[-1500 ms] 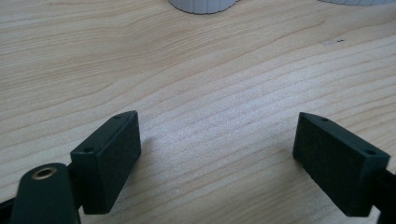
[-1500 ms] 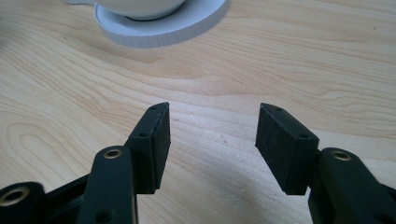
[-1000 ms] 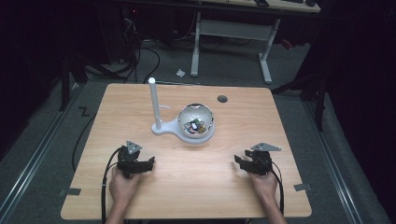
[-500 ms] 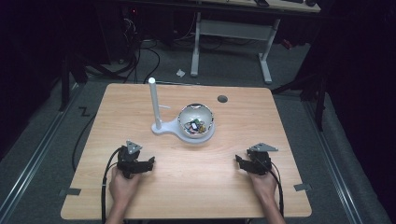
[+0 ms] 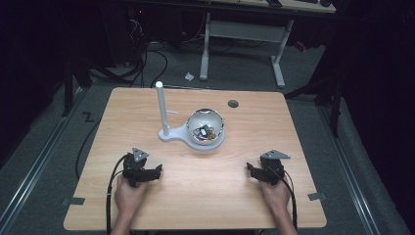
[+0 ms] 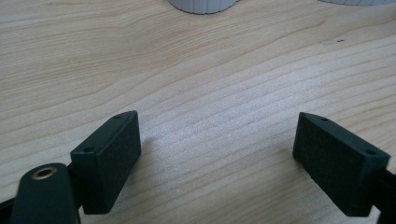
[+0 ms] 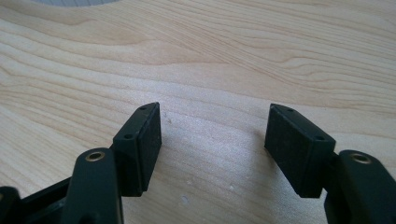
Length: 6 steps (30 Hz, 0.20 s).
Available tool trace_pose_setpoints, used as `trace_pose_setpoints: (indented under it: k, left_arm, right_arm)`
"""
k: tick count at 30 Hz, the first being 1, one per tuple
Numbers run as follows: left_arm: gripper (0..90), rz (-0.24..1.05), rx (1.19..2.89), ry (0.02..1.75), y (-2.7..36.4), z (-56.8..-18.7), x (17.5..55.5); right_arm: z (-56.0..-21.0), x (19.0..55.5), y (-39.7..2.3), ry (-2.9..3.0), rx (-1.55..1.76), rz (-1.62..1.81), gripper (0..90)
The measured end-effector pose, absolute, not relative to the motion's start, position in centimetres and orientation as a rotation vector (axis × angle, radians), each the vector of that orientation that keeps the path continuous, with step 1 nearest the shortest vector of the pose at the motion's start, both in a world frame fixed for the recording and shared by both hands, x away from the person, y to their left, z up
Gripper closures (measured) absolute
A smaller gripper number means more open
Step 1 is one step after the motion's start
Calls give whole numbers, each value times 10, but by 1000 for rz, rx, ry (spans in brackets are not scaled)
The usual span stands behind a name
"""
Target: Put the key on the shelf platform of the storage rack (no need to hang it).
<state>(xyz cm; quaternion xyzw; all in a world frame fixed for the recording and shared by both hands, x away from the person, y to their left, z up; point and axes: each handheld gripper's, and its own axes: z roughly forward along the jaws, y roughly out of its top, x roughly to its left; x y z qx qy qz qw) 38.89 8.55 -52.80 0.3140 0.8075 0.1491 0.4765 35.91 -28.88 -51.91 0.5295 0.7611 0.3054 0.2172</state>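
Note:
A shiny bowl (image 5: 206, 128) holding several small mixed items sits on a white stand (image 5: 169, 134) with an upright white post (image 5: 161, 106) near the table's middle back. My left gripper (image 5: 155, 170) rests low at the front left of the wooden table (image 5: 205, 188), held by a hand. Its jaws stand wide apart over bare wood (image 6: 217, 140), nothing between them. My right gripper (image 5: 250, 169) rests at the front right, also open, with bare wood between its pads (image 7: 215, 135). Both point inward toward the table's middle.
A dark round hole (image 5: 233, 104) marks the table's back right. The stand's ribbed white base (image 6: 201, 4) lies just ahead of the left gripper. Behind the table are a white desk frame (image 5: 242, 34), cables and grey floor. Tape bits (image 5: 317, 196) mark the front corners.

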Motion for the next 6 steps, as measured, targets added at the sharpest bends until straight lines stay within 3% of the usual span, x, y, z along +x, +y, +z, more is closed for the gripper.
trace_pose_setpoints:
  k: [6]
  left_arm:
    - [155, 364, 767, 1973, 86, -528, 389]
  right_arm:
    - [-519, 359, -289, 2108, 1466, 846, 366]
